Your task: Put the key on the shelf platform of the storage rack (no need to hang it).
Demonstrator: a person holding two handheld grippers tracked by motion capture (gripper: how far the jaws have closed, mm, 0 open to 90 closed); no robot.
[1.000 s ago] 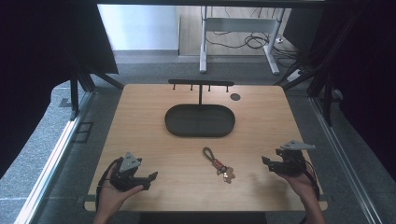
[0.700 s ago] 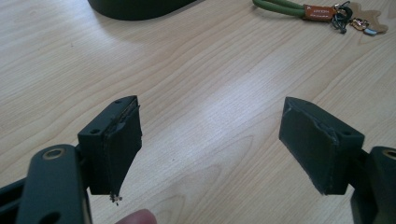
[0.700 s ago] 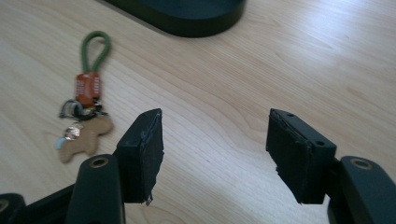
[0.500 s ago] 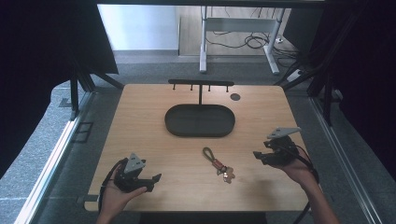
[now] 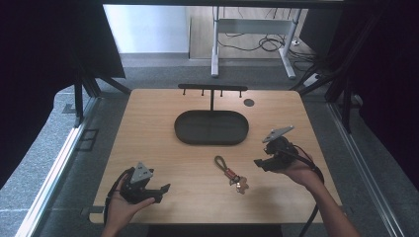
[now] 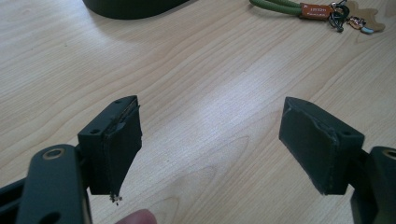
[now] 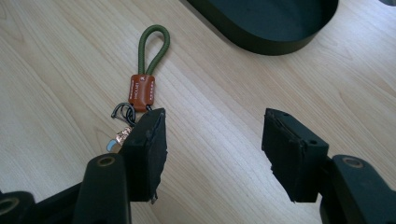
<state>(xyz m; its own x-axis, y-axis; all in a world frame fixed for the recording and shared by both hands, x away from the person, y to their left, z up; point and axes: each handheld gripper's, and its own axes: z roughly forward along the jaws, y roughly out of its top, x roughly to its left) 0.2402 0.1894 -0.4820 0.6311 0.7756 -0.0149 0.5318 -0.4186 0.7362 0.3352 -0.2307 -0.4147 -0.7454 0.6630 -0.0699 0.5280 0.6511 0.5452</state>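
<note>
Sitting toward the far middle of the pale wooden desk (image 5: pixel 148 128): one dark oval tray (image 5: pixel 211 127) with a low rim, holding nothing inside. Standing just behind it: one black T-shaped rack (image 5: pixel 212 90) with small pegs hanging under its bar. Lying flat on bare wood nearer than the tray, slightly right of centre: one keychain with an olive-green cord loop, a brown leather tag and a cluster of small metal rings and charms (image 5: pixel 230 175). Showing embossed writing on the leather tag, too small for reading. Hovering just right of the keychain, pointing left toward it: right claw (image 5: pixel 259 163), jaws having just been closing yet standing apart, gripping nothing. Resting at the near left, well apart from the keychain: left claw (image 5: pixel 166 187), jaws spread wide over bare wood.
</note>
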